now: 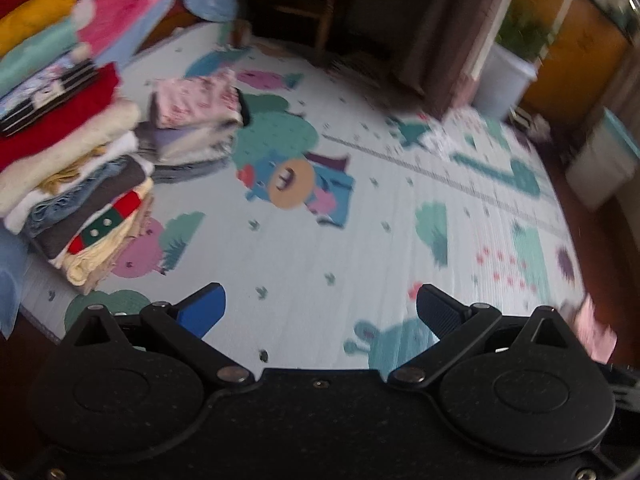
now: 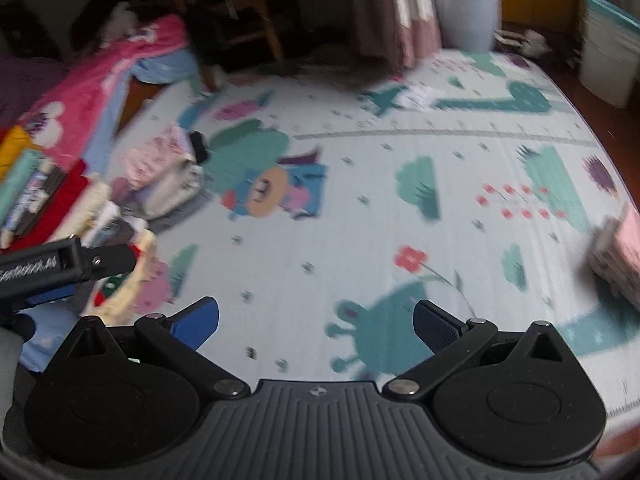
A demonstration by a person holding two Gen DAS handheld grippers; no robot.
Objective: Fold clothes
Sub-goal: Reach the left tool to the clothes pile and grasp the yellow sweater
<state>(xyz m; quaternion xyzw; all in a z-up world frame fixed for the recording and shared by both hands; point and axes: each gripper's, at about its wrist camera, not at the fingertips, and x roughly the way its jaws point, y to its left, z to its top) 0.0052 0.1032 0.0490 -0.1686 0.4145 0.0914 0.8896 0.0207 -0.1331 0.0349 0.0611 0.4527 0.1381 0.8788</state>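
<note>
A tall stack of folded clothes (image 1: 76, 168) rises at the left of the patterned play mat (image 1: 360, 240), with a smaller folded pile topped by a pink floral piece (image 1: 196, 108) behind it. My left gripper (image 1: 320, 312) hovers open above the mat's near edge, nothing between its blue fingers. My right gripper (image 2: 316, 324) is open too, empty, over the mat (image 2: 360, 220). A pink garment (image 2: 620, 252) lies at the right edge of the right wrist view and shows as a pink scrap (image 1: 592, 332) in the left one. Both stacks (image 2: 72, 208) sit left in the right wrist view.
A pink and blue blanket (image 1: 152, 4) hangs from a bed at the back left. A wooden chair (image 2: 248, 20), curtains (image 2: 400, 12), a white planter (image 1: 504, 76) and a white bin (image 2: 608, 56) border the mat's far side. The left gripper's body (image 2: 60, 268) intrudes at the left edge.
</note>
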